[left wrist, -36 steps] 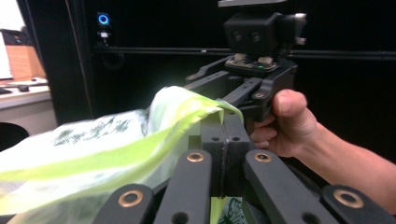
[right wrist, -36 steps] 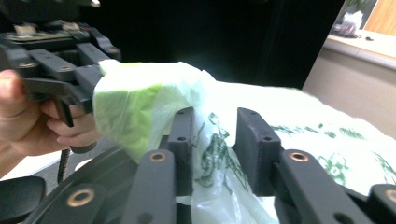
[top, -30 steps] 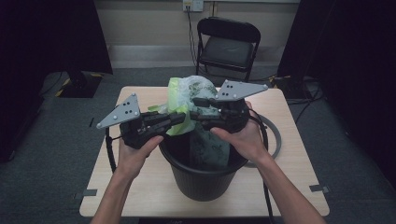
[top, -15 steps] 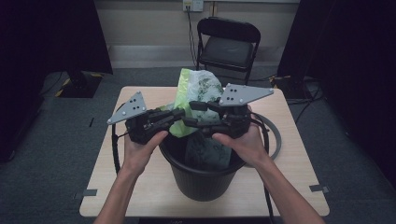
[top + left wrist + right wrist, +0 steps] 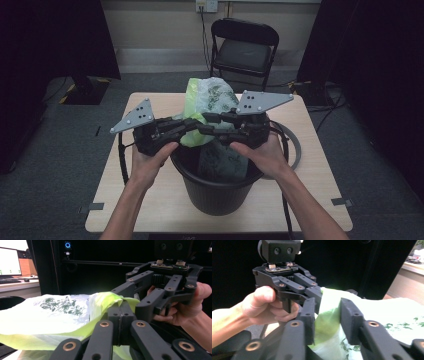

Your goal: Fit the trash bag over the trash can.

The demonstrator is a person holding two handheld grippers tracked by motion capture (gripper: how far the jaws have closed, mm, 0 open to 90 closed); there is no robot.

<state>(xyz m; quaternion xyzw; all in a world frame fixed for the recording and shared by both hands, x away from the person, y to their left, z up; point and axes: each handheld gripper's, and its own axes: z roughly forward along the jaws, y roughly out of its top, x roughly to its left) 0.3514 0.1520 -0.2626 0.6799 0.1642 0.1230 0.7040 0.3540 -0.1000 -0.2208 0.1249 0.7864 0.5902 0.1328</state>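
Holding a green-and-white plastic bag [image 5: 209,100] above the black bucket [image 5: 215,187] on the counter [image 5: 310,185], I have my left gripper [image 5: 187,127] and right gripper [image 5: 205,120] meeting at the bag's green edge in the high view. Compared with a second ago, the bag stands taller and further out of the bucket, its top now reaching past the counter's far edge, and both grippers sit a little higher; a lower part of the bag hangs inside the bucket.

From the left gripper view, my left jaws are pressed together, pinching the green fold of the bag [image 5: 50,312], which spreads off to the left. The right gripper [image 5: 140,302] is just beside them, held in the right hand [image 5: 187,307].

From the right gripper view, my right jaws are spread, with the bag's green edge [image 5: 329,315] between them, touching the left one. The left gripper [image 5: 312,293] and left hand [image 5: 262,306] are close behind.
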